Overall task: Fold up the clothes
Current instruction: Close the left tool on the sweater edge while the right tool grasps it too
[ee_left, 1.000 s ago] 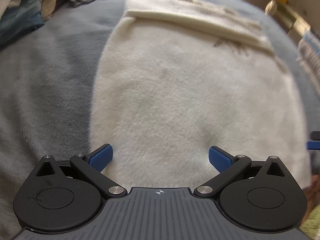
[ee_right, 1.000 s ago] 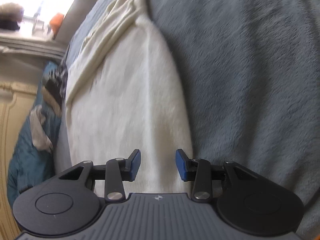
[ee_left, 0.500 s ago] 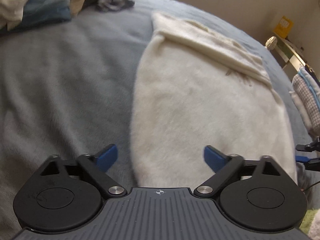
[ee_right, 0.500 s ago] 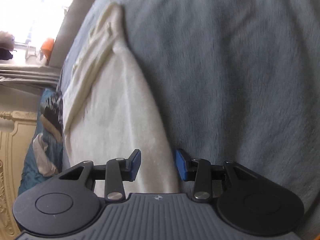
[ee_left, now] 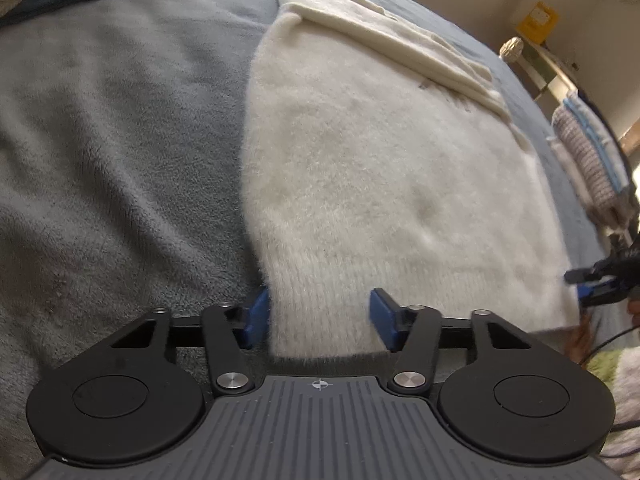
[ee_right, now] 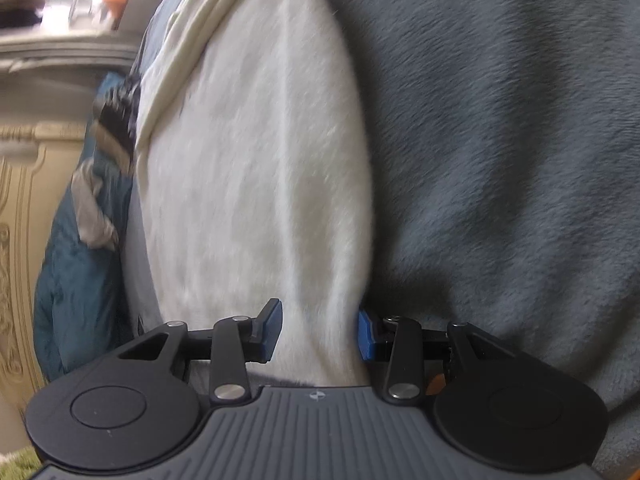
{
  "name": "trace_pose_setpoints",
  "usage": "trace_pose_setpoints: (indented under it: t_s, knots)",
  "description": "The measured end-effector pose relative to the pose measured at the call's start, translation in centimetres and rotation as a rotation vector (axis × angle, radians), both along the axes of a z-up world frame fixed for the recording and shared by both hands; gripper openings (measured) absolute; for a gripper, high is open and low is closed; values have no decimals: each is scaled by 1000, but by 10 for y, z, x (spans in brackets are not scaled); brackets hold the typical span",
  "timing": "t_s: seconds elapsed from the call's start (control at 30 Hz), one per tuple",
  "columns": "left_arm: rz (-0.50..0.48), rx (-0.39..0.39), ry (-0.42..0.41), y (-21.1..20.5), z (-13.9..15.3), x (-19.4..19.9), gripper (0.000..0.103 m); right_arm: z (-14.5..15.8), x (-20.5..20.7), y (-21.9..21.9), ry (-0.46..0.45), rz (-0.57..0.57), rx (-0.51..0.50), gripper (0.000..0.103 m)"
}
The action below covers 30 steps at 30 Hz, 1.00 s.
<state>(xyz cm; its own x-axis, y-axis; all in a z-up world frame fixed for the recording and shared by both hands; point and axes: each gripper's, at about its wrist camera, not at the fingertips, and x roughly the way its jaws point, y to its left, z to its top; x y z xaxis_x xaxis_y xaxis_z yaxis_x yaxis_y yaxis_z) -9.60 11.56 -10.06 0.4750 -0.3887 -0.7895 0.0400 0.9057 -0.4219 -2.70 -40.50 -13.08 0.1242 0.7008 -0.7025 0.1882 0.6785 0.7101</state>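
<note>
Fuzzy cream-white knit sweater [ee_left: 384, 184] lies flat on the grey plush blanket [ee_left: 112, 168], its far end already turned over into a flatter cream band [ee_left: 392, 40]. We take the sweater's near hem as landmark. Left gripper [ee_left: 318, 320] sits over the hem's left corner: a second ago it stood wide over the middle of the garment, since then it has slid sideways to the edge, and its jaws have just been closing to roughly half open. The corner now lies between the blue pads [ee_left: 256, 316], left pad at the sweater's side edge, right pad [ee_left: 382, 316] over the knit, but we see no pinch yet. Right gripper [ee_right: 318, 334] straddles the hem's right corner, part open, barely narrower than before; its right pad touches the sweater edge, fabric not visibly clamped. From the left wrist view its tip [ee_left: 600, 282] shows at the hem's far right. We judge both corners are lined up for a grab, so the next fold needs both to close. Beyond the sweater's far end: teal and dark clothes [ee_right: 80, 216], a cream carved headboard [ee_right: 24, 184].
</note>
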Motion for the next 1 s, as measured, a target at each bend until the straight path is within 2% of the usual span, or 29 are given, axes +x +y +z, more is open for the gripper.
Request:
trace_pose_setpoints:
  t_s: [0.07, 0.13, 0.17, 0.23, 0.43, 0.53, 0.57, 0.6, 0.7, 0.87, 1.0]
  knots:
    - [20, -65, 12, 10, 0, 3, 35, 5, -2, 4, -24, 24, -2, 36]
    - [57, -130, 26, 19, -2, 7, 31, 9, -4, 4, -47, 34, 14, 35]
    - [54, -126, 32, 17, -5, 8, 31, 10, -5, 3, -53, 33, 21, 34]
    - [40, -107, 45, 13, -11, 12, 30, 8, -4, 4, -44, 29, 14, 34]
    - [19, -17, 1, -7, -12, 13, 31, -1, -4, 19, -23, 64, -17, 34]
    - [13, 37, -14, -17, -9, 14, 31, 3, -8, 37, -61, 124, -53, 31]
    - [10, 59, -18, -21, -8, 14, 31, 4, -9, 43, -74, 143, -70, 22]
    - [6, 79, -22, -22, -7, 13, 30, 6, -11, 47, -85, 154, -86, 18]
    - [5, 129, -23, -26, -3, 12, 24, 10, -15, 50, -118, 159, -113, 12]
    - [-1, 189, -17, -32, 4, 12, 10, 24, -25, 52, -199, 146, -143, 9]
    - [-38, 257, -51, -42, 13, 7, 7, 42, -32, 57, -284, 163, -169, 9]
